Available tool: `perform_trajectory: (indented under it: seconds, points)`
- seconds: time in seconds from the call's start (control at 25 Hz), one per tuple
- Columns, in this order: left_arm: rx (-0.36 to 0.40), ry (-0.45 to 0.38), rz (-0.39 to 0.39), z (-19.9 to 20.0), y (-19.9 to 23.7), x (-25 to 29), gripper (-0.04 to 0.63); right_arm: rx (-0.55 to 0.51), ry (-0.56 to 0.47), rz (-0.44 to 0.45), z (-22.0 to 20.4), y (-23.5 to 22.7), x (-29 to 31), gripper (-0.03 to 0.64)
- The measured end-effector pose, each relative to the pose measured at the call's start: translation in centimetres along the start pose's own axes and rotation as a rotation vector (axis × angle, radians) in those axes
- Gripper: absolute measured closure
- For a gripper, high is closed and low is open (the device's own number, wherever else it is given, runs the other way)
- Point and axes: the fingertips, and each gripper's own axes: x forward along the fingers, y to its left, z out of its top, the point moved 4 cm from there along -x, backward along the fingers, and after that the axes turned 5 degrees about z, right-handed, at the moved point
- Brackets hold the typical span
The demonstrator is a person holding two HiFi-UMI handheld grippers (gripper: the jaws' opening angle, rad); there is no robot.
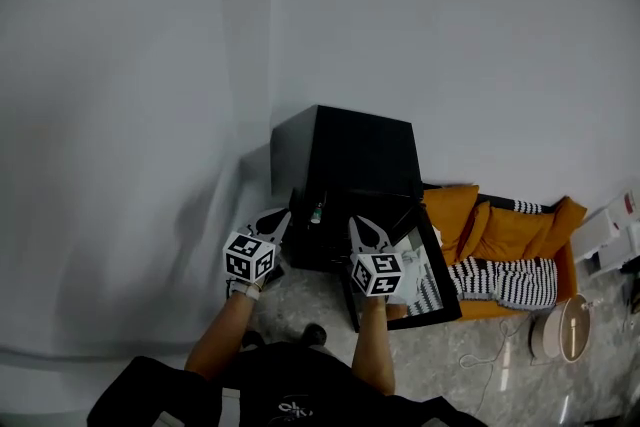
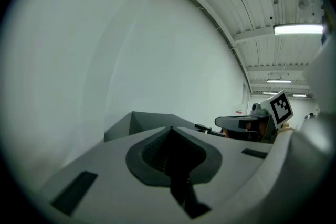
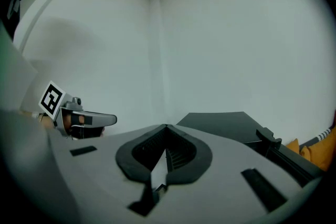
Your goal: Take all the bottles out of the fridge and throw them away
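Observation:
A small black fridge (image 1: 345, 153) stands on the floor in the corner of two white walls, its door (image 1: 432, 280) swung open to the right. At its open front a small pale bottle (image 1: 317, 212) with a greenish top shows between my grippers. My left gripper (image 1: 283, 217) is shut and empty at the fridge's front left. My right gripper (image 1: 357, 225) is shut and empty over the open door. In the left gripper view the shut left gripper (image 2: 170, 128) points level over the fridge top (image 2: 137, 120). In the right gripper view the shut right gripper (image 3: 166, 126) does the same beside the fridge top (image 3: 226, 122).
An orange cushion (image 1: 505, 230) with a black-and-white striped cloth (image 1: 505, 280) lies right of the fridge door. A round tan device (image 1: 563, 327), a white cable and a white appliance (image 1: 612, 233) sit further right. White walls close in behind and to the left.

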Motion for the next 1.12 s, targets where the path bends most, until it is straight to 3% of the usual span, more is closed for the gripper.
perform_trajectory:
  seconds: [0.48, 1.12]
  points:
    - [0.009, 0.004, -0.033, 1.2, 0.5, 1.8, 0.589, 0.007, 0.005, -0.021, 0.1, -1.1, 1.0, 0.609]
    - [0.008, 0.041, -0.051, -0.8, -0.2, 3.2, 0.588, 0.053, 0.054, -0.031, -2.9, -2.5, 0.9, 0.609]
